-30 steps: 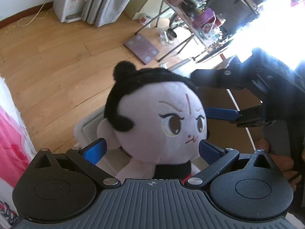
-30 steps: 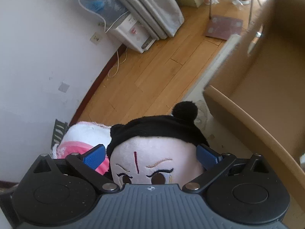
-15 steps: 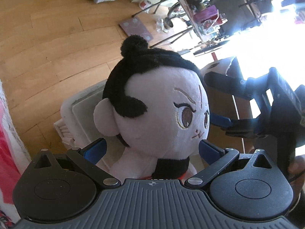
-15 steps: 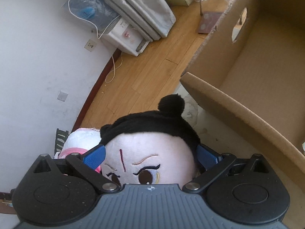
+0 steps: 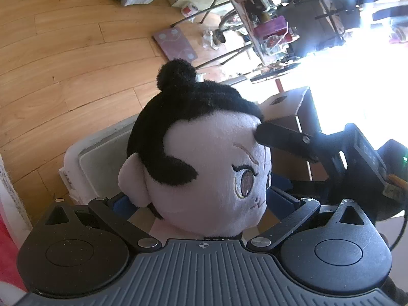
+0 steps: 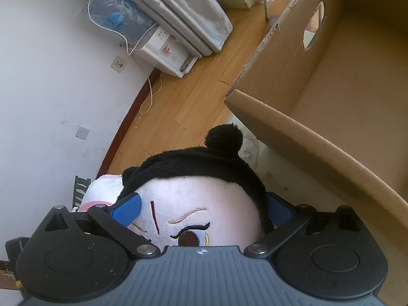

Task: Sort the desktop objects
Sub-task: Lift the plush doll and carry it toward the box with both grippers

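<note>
The plush doll [image 5: 204, 168] fills both views, and its body is hidden behind the left gripper [image 5: 204, 201], whose jaws sit close around the neck; contact itself can't be made out. The right gripper [image 6: 204, 206] has its blue pads [image 6: 127, 207] pressed into the head on both sides, jaws clamped on the doll. Just beyond the doll's topknot stands an open cardboard box [image 6: 293, 130], its far side cut off. Below the doll, a white lidded bin [image 5: 99, 158] on the wooden floor [image 5: 63, 76]. Past the doll a cluttered rack washes out in window glare. Since a second ago the face has turned further away from the left camera and the box has drawn nearer
</note>
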A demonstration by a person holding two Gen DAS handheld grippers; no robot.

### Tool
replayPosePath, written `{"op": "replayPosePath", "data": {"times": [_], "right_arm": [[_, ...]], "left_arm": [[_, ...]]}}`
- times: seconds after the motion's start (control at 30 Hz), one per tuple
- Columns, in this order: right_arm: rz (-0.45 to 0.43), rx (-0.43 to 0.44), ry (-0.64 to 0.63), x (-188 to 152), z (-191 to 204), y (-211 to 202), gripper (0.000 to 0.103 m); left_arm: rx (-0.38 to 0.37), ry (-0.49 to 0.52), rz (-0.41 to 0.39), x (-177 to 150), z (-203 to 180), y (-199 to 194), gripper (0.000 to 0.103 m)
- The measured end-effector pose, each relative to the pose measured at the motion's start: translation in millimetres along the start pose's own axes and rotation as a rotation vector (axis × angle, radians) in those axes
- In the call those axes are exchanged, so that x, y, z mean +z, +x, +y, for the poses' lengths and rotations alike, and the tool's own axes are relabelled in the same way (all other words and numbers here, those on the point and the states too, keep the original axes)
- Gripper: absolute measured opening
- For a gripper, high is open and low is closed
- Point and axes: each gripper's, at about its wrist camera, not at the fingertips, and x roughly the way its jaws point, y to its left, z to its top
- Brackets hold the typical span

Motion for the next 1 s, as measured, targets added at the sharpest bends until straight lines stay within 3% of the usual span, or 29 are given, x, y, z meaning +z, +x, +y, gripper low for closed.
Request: {"op": "replayPosePath", "data": {"times": [0.27, 1.0], "right_arm": [[0.004, 0.038, 0.078, -1, -12, 1, 0.103], [-0.007, 0.075, 0.068, 0, -15, 13, 0.103]], "left_arm": [[0.019, 0.018, -0.002, 3, -2, 3, 0.103], [0.036, 0.04, 0.004, 8, -9, 10, 0.103]]}}
